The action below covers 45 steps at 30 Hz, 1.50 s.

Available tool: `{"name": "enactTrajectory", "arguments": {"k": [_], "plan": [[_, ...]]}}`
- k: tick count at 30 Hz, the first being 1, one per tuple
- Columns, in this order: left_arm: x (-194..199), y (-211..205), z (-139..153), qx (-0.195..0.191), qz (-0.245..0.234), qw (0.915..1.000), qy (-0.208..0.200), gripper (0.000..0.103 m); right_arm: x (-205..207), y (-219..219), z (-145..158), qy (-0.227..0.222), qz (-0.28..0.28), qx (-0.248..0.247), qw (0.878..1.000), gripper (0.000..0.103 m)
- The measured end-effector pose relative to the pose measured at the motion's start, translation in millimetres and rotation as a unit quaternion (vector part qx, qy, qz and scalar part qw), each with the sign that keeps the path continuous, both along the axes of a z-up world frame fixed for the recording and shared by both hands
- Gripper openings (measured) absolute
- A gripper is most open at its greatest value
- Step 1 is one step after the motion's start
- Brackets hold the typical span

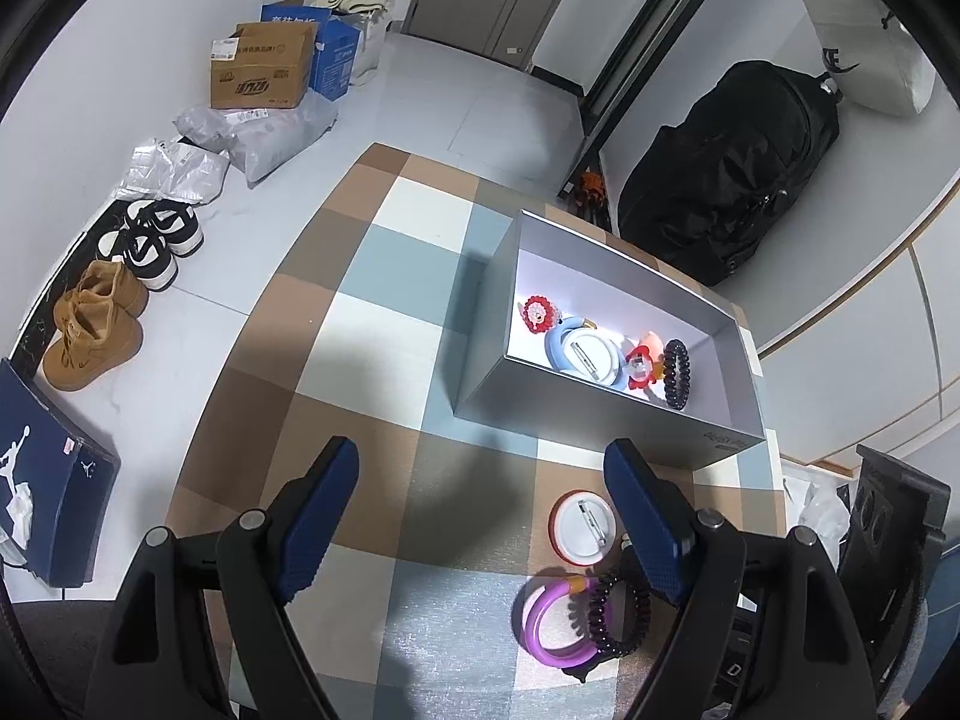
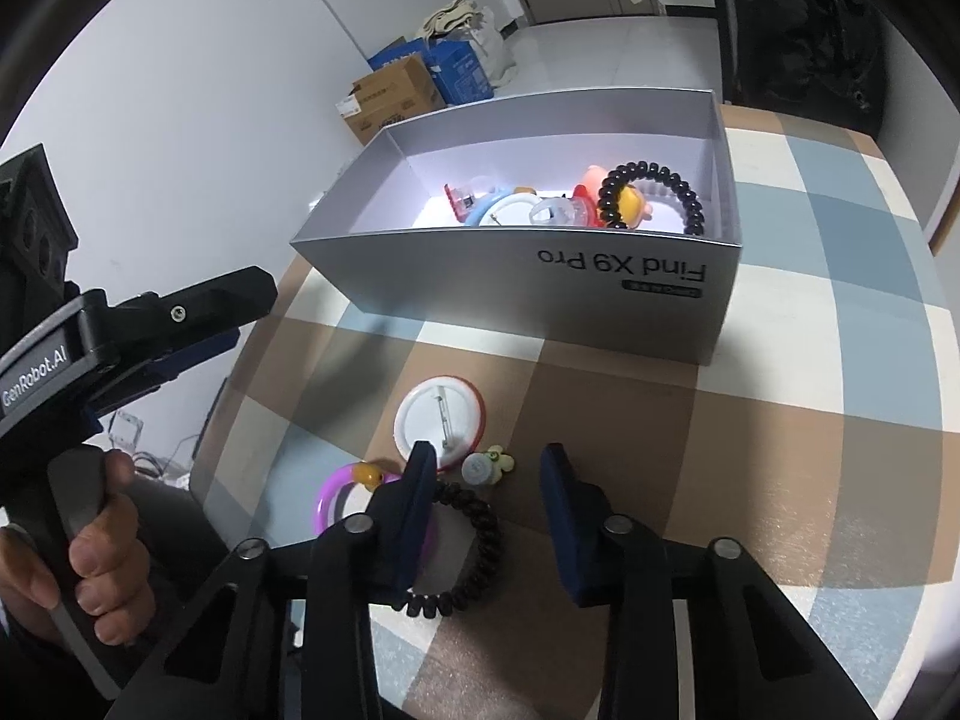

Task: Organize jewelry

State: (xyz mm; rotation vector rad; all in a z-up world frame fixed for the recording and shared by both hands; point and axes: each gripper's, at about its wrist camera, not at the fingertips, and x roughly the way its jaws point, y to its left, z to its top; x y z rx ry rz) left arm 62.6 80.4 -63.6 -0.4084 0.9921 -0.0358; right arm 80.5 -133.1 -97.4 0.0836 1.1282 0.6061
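On the checked desk (image 2: pixel 780 420), a grey box (image 2: pixel 540 294) is seen with jewelry inside. Just in front of the box lie a white badge (image 2: pixel 438 414), a purple ring (image 1: pixel 552 624) and a black bead bracelet (image 2: pixel 480 546). Nothing is gripped by the right hand-held gripper (image 2: pixel 489 516), partly open over the bracelet. Beside the box, the left hand-held gripper (image 1: pixel 480 516) is held wide open and empty.

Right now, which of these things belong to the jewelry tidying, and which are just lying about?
Part of the job:
- silver box with trinkets inside
- white round badge
- purple ring
- black coil bracelet
- small flower charm
- right gripper over the bracelet
- left gripper

Just lying about:
- shoes
- cardboard boxes
- black backpack
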Motion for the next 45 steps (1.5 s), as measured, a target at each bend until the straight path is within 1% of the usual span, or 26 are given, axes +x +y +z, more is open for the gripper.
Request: {"name": "enactTrajectory", "arguments": {"k": [1,3,7,13,15,17,25,29,31,34,35,38,40,45], "plan": [[0.1,0.3,0.0,-0.001,0.000,1.0000,0.000,0.080,0.4,0.8,-0.2,0.000,0.000,-0.002,1.000,0.030],[0.3,-0.4,0.0,-0.001,-0.002,1.0000,0.000,0.080,2.0,1.6,-1.3,-0.001,-0.002,-0.006,1.000,0.022],[0.4,-0.6,0.4,0.000,-0.004,1.0000,-0.001,0.080,1.0,0.6,-2.2,0.002,-0.001,-0.008,1.000,0.016],[1.2,-0.5,0.1,0.000,-0.004,1.0000,0.002,0.080,0.5,3.1,-1.3,-0.002,0.001,-0.010,1.000,0.014],[0.7,-0.7,0.1,0.000,-0.004,1.0000,0.002,0.080,0.4,3.4,0.7,-0.005,0.002,-0.005,1.000,0.009],[0.6,-1.0,0.1,0.002,-0.005,1.0000,0.001,0.080,-0.3,4.2,1.9,-0.009,-0.001,-0.012,1.000,0.009],[0.6,-5.4,-5.2,0.025,-0.008,0.9996,0.006,0.080,4.2,-0.8,2.2,-0.002,-0.010,-0.004,1.000,0.008],[1.4,-11.6,-6.6,0.035,-0.016,0.9992,0.007,0.080,8.1,-12.4,5.1,0.002,-0.025,0.013,1.000,0.008],[1.3,-15.7,-7.7,0.039,-0.025,0.9989,0.007,0.080,9.9,-18.6,5.1,0.011,-0.033,0.026,0.999,0.008],[0.9,-25.8,-10.6,0.047,-0.049,0.9975,0.017,0.080,11.4,-27.9,4.9,0.018,-0.046,0.037,0.998,0.008],[1.2,-31.6,-12.6,0.055,-0.059,0.9964,0.024,0.080,12.4,-32.7,5.8,0.019,-0.052,0.044,0.998,0.008],[1.0,-48.3,-14.3,0.078,-0.087,0.9929,0.025,0.080,14.2,-45.1,10.5,0.021,-0.068,0.064,0.995,0.008],[2.0,-57.2,-15.7,0.085,-0.101,0.9908,0.030,0.080,13.9,-52.9,14.4,0.022,-0.077,0.080,0.994,0.008],[2.9,-71.6,-20.9,0.108,-0.118,0.9860,0.048,0.080,15.0,-74.8,21.4,0.034,-0.097,0.130,0.986,0.008]]}}
